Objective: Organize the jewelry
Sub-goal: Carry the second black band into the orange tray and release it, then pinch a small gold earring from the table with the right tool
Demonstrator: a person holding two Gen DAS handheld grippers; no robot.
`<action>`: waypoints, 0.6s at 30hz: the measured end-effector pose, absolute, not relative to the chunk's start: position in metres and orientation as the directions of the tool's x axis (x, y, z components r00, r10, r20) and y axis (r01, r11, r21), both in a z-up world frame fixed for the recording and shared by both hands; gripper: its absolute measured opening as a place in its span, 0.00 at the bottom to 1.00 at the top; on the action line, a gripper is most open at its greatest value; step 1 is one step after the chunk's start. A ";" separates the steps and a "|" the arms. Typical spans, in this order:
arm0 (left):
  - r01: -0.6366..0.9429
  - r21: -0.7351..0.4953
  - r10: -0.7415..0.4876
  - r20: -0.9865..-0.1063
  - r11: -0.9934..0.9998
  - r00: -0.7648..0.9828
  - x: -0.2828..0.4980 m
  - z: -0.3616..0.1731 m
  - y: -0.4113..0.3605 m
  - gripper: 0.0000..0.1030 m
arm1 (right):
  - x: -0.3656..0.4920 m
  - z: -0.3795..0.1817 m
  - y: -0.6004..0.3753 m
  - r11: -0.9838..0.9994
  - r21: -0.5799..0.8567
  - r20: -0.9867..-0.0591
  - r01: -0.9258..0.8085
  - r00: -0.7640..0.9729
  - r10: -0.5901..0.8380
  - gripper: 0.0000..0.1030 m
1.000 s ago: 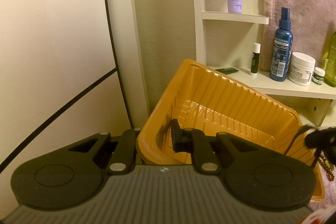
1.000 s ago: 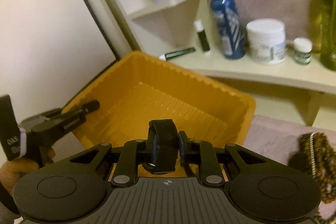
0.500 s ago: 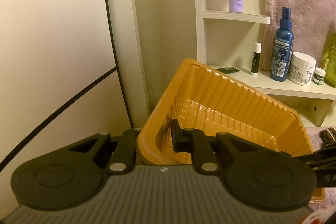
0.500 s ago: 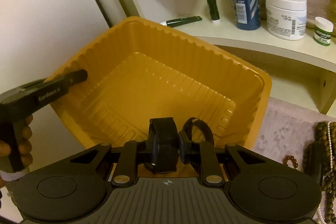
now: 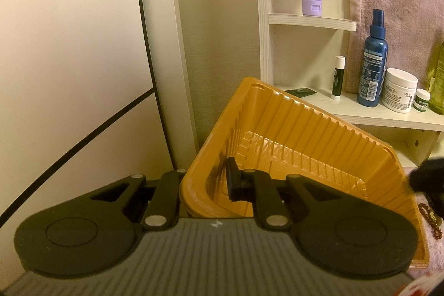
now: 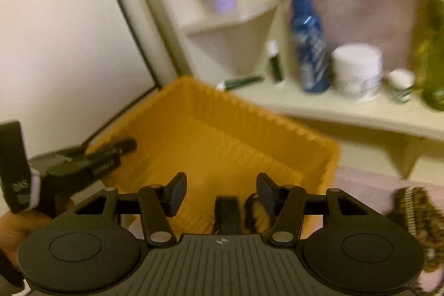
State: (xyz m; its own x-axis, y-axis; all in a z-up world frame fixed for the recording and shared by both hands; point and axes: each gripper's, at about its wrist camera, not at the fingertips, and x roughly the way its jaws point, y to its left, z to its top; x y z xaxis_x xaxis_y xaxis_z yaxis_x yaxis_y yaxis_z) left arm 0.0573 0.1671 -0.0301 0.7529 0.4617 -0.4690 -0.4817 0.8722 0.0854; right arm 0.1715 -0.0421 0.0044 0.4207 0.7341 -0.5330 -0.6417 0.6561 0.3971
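Ribbed orange plastic tray point(image 5: 299, 135), tilted, near wall clamped by left gripper point(image 5: 222, 182). Right gripper point(image 6: 220, 194), jaws just opened, black band point(image 6: 227, 215) loose between them over the tray. Behind: shelf point(image 5: 374, 118) with blue spray bottle point(image 5: 373, 60), white jar point(image 5: 399, 93).

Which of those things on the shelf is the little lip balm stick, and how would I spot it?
Find the white shelf behind the orange tray. The lip balm stick stands upright there, just left of the tall blue spray bottle. It is the thinnest thing in the row, dark green with a white cap, far slimmer than the squat white cream jar further right.
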 end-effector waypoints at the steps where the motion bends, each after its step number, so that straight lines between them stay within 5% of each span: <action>1: -0.482 0.085 0.462 -0.469 0.872 0.753 0.057 -0.030 0.167 0.13 | 0.170 0.007 -0.052 0.668 0.390 -0.526 -0.634 0.442 0.727 0.54; 10: -0.482 0.084 0.461 -0.470 0.872 0.752 0.057 -0.030 0.167 0.13 | 0.153 -0.003 -0.155 0.826 0.340 -0.606 -0.450 0.567 0.558 0.52; 18: -0.481 0.090 0.463 -0.469 0.872 0.752 0.057 -0.030 0.165 0.13 | 0.134 -0.035 -0.204 0.890 0.307 -0.725 -0.338 0.522 0.449 0.32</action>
State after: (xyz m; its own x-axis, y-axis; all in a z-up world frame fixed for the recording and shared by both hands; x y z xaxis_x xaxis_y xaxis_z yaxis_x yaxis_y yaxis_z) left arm 0.0571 0.1649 -0.0298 0.7518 0.4632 -0.4693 -0.4811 0.8720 0.0900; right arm 0.1343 -0.2036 -0.0355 0.5223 0.4486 -0.7253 -0.3382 0.8897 0.3067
